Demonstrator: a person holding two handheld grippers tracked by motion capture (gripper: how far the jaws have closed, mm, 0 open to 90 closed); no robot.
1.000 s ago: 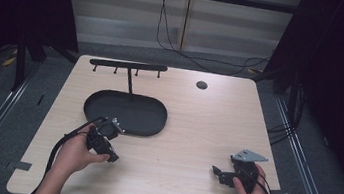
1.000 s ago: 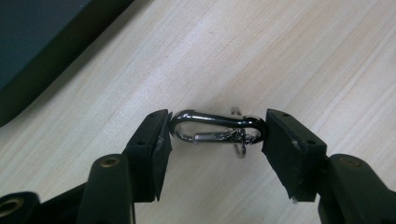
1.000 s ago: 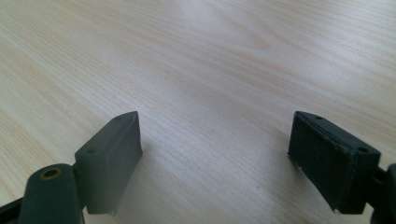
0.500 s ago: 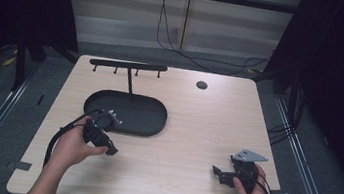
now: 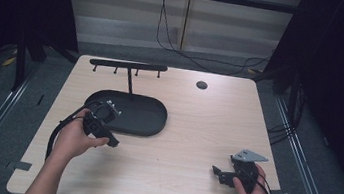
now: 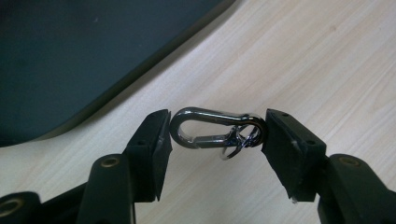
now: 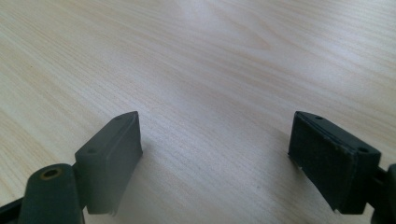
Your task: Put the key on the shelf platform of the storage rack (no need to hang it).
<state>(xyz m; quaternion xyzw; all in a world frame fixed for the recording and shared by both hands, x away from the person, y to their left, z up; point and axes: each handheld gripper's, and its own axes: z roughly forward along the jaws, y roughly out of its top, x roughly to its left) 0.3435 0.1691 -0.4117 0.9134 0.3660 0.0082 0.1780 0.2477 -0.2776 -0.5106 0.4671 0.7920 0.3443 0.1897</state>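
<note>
The left claw (image 6: 215,135) pinches a metal carabiner (image 6: 212,131) end to end just off the black tray's (image 5: 149,119) front edge — a thin grip from which the clip may twist free onto the bench (image 5: 196,130) — while the right claw (image 7: 215,158) gapes wide, empty, near the front right corner.

tables: one, light wood (image 5: 181,128)
black oval trays: one, on the table (image 5: 147,119)
black racks: one T-shaped bar (image 5: 129,65) standing at the tray's far edge, four little pegs hanging under it
round black caps: one (image 5: 202,85), off past the tray's right end
metal clips: one snap hook (image 6: 210,128) with a small ring on one end, just beside the tray's edge
grippers: two, left gripper (image 6: 215,135) by the tray, right gripper (image 7: 215,154) well apart from it
</note>
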